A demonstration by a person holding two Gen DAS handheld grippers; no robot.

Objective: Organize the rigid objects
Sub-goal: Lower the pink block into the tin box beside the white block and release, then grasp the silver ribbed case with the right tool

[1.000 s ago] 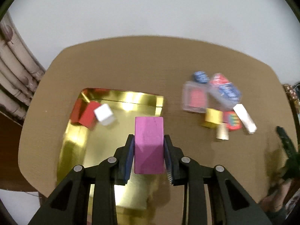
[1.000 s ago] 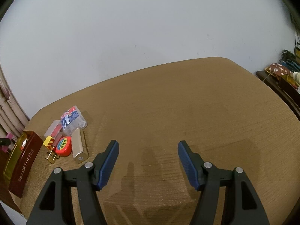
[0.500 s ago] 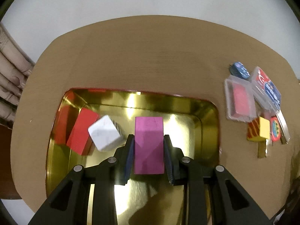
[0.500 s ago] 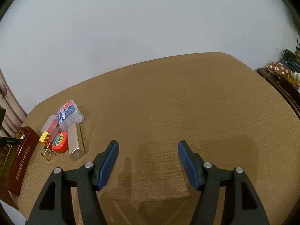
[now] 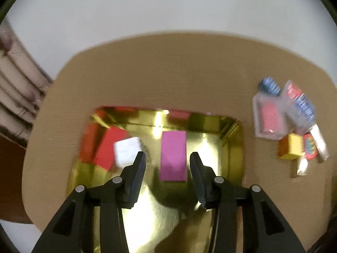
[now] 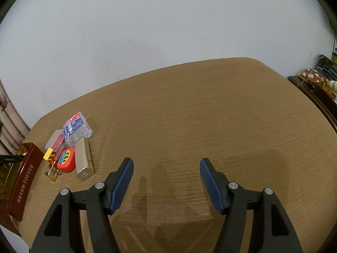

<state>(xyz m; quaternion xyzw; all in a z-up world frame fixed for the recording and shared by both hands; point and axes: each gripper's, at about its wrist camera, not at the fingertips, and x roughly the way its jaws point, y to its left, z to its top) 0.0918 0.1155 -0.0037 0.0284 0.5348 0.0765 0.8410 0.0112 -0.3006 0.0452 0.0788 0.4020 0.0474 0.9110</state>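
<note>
In the left wrist view my left gripper (image 5: 167,158) is open above a gold tin tray (image 5: 233,160). A pink block (image 5: 173,155) lies in the tray between the spread jaws, free of them. A red block (image 5: 106,147) and a white cube (image 5: 127,150) lie at the tray's left. In the right wrist view my right gripper (image 6: 166,164) is open and empty over bare table. The tin's dark red wall (image 6: 23,185) reading TOFFEE shows at the far left.
A cluster lies right of the tray: clear plastic boxes (image 5: 271,118), a yellow block (image 5: 291,149), a red tape measure (image 6: 66,163), a beige bar (image 6: 84,162) and a gold clip (image 6: 52,171). A wooden table (image 6: 200,116) carries everything. A side cabinet (image 6: 316,88) stands at far right.
My left gripper opened and let go of the pink block, which now lies in the tray. The left gripper drew back a little. The right gripper stayed open and hardly moved.
</note>
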